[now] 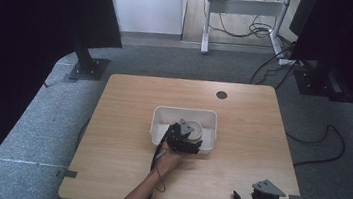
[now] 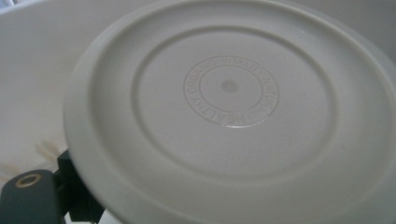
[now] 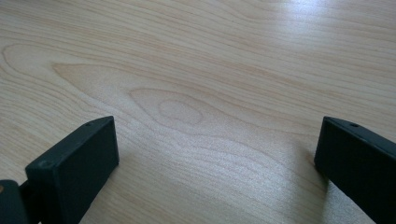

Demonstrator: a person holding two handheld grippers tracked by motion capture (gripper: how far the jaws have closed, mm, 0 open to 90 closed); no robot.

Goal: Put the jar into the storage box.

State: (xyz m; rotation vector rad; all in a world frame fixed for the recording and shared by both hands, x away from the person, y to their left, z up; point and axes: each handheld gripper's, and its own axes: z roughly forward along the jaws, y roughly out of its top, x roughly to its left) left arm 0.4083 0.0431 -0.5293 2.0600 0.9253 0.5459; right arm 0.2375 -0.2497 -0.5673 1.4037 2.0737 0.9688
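- The left tongs (image 1: 183,139) reach over the near wall of a white rectangular tub (image 1: 161,114) at the middle of the counter (image 1: 240,137); in the left gripper view only one black jaw shows, at the lower left, tucked under the rim of a round white lid (image 2: 229,116); whether the tongs are clamped on that lid I cannot tell
- The lid sits tilted just ahead of the left tongs, inside the tub, its ringed face towards the camera; raised lettering circles its centre, reading roughly "ORGANIC VITALITY NATURE HEALTH"
- The right tongs (image 3: 217,158) stand wide open and hold nothing; bare wood grain lies between the jaws
- In the high view the right tongs (image 1: 236,198) rest at the near right corner of the counter, well apart from the left tongs and the tub
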